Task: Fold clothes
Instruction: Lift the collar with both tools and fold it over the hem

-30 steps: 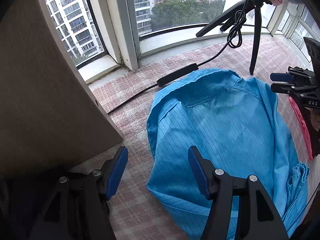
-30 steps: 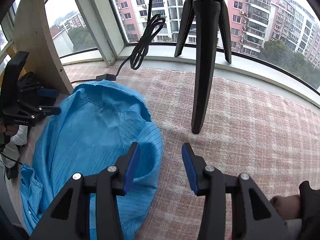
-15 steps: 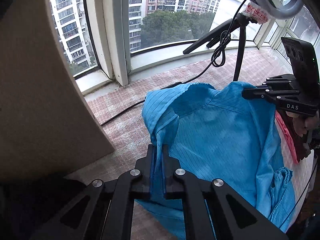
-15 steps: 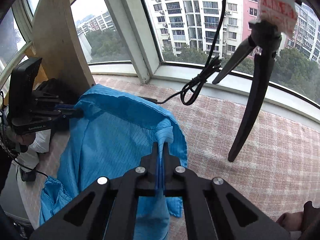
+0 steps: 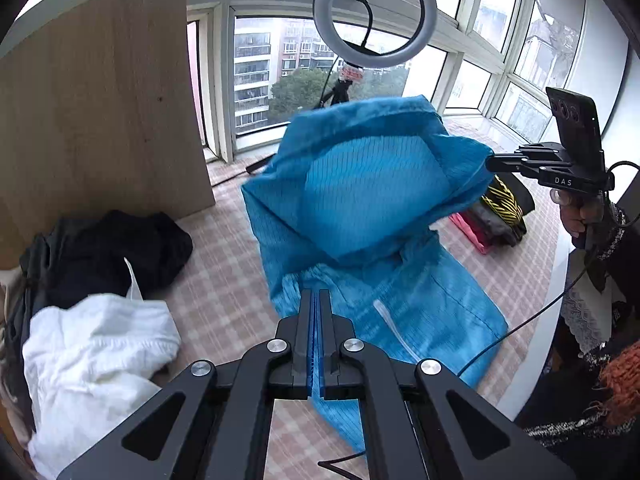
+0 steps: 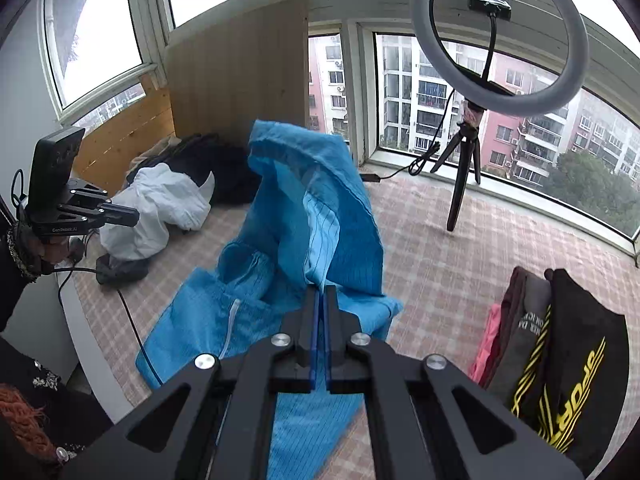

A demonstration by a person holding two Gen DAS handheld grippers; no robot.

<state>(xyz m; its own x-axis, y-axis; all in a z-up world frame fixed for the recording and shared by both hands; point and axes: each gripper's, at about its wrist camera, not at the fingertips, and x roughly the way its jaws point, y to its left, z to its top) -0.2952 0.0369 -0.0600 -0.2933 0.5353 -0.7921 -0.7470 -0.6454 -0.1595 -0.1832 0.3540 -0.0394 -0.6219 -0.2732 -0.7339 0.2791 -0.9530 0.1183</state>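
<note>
A blue striped garment [image 5: 360,200] hangs lifted by its far part while its lower part lies on the checked cloth surface [image 5: 224,280]. My left gripper [image 5: 315,304] is shut on one edge of it. My right gripper [image 6: 320,300] is shut on the other edge of the blue garment [image 6: 320,216], with the fabric draped over and ahead of the fingers. Each gripper shows in the other's view: the right one [image 5: 496,160] at the garment's right corner, the left one [image 6: 128,214] at the left.
A white garment [image 5: 92,352] and dark clothes [image 5: 120,248] lie to the left by a wooden panel [image 5: 100,112]. A stack of folded clothes [image 6: 560,352] lies to the right. A ring light on a tripod [image 6: 468,160] stands by the window.
Both grippers closed on the blue garment's far edge, then lifted it up and pulled it back toward me. The views now look level across the room.
</note>
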